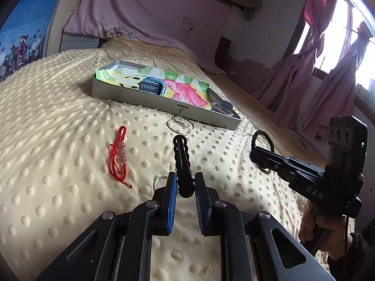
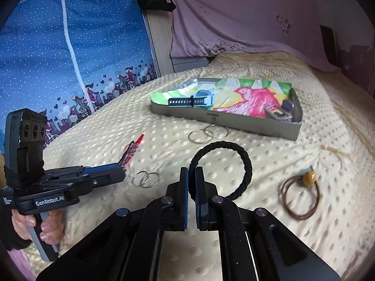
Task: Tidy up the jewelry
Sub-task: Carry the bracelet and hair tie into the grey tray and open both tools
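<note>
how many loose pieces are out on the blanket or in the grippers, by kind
thin silver metal rings: 5
black braided cord bracelet: 1
black beaded bracelet: 1
red woven string bracelet: 1
brown cord loop with amber bead: 1
total: 9

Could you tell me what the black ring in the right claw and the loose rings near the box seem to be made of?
The black ring looks like twisted matte cord or elastic fabric: its surface is ropy, without shine. The loose rings look like thin polished metal wire: silvery and glinting.
</note>
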Demonstrator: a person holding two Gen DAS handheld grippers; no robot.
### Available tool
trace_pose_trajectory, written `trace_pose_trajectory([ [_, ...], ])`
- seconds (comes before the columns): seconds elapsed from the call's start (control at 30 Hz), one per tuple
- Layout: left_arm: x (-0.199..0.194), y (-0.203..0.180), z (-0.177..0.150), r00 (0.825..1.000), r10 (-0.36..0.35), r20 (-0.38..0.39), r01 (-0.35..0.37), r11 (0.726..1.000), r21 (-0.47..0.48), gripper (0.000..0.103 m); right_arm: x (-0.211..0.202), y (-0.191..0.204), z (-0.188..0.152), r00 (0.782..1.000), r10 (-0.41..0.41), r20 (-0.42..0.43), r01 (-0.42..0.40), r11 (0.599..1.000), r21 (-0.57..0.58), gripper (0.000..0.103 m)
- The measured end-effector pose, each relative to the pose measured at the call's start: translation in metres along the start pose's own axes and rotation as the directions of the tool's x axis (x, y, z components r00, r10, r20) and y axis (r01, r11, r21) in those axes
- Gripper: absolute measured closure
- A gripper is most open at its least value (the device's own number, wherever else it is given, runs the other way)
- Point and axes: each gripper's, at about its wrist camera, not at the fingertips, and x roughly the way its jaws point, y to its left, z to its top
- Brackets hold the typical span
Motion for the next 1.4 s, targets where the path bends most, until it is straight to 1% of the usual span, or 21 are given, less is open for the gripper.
trace_pose_trajectory([
  [0.1,0.005,0.002,0.015,1.000,0.008,0.019,-0.007,1.000,-0.010,0.088,0.003,-0.011,0.008,1.000,-0.020,0.005,0.020,1.000,0.004,0.098],
  [0.23,0.012,0.007,0.049,0.997,0.043,0.061,-0.042,0.999,-0.013,0.088,0.016,-0.025,0.030,1.000,-0.027,0.009,0.027,1.000,0.007,0.098],
  [0.4,0.031,0.021,0.094,0.989,0.104,0.107,-0.103,0.995,-0.015,0.088,0.050,-0.031,0.070,1.000,-0.015,0.012,0.015,1.000,0.003,0.098],
  [0.5,0.046,0.029,0.118,0.984,0.133,0.118,-0.132,0.991,-0.018,0.088,0.075,-0.027,0.090,1.000,-0.004,0.011,0.004,1.000,0.006,0.098],
  [0.57,0.061,0.038,0.133,0.982,0.153,0.109,-0.151,0.988,-0.028,0.088,0.094,-0.025,0.102,1.000,0.000,0.000,0.000,1.000,0.010,0.098],
  [0.67,0.079,0.049,0.145,0.984,0.161,0.081,-0.158,0.987,-0.039,0.088,0.120,-0.024,0.112,1.000,-0.012,-0.026,0.013,1.000,0.020,0.098],
  [0.73,0.093,0.057,0.153,0.986,0.161,0.047,-0.159,0.986,-0.049,0.088,0.135,-0.025,0.116,0.999,-0.023,-0.045,0.025,0.999,0.031,0.098],
  [0.8,0.106,0.066,0.158,0.988,0.151,0.003,-0.151,0.985,-0.081,0.088,0.148,-0.027,0.117,0.997,-0.030,-0.069,0.033,0.999,0.040,0.098],
  [0.87,0.114,0.072,0.160,0.991,0.135,-0.017,-0.136,0.984,-0.111,0.088,0.157,-0.029,0.115,0.995,-0.042,-0.089,0.045,0.998,0.040,0.098],
  [0.93,0.119,0.073,0.161,0.992,0.126,-0.027,-0.129,0.986,-0.109,0.088,0.162,-0.032,0.113,0.995,-0.033,-0.096,0.038,0.998,0.048,0.098],
  [1.07,0.133,0.073,0.157,0.986,0.150,-0.069,-0.156,0.984,-0.088,0.088,0.173,-0.033,0.109,0.994,-0.022,-0.110,0.027,0.998,0.049,0.098],
  [1.13,0.137,0.075,0.155,0.987,0.131,-0.089,-0.140,0.985,-0.102,0.088,0.179,-0.033,0.107,0.991,-0.024,-0.130,0.031,0.998,0.052,0.098],
  [1.23,0.137,0.080,0.153,0.990,0.110,-0.085,-0.121,0.983,-0.141,0.088,0.183,-0.036,0.106,0.989,-0.030,-0.144,0.038,0.998,0.056,0.098],
  [1.33,0.134,0.080,0.149,0.990,0.121,-0.076,-0.132,0.980,-0.147,0.087,0.182,-0.036,0.106,0.989,-0.041,-0.146,0.050,0.997,0.059,0.097],
  [1.4,0.133,0.078,0.148,0.988,0.135,-0.076,-0.144,0.981,-0.132,0.080,0.181,-0.037,0.106,0.988,-0.049,-0.146,0.058,0.997,0.060,0.097],
])
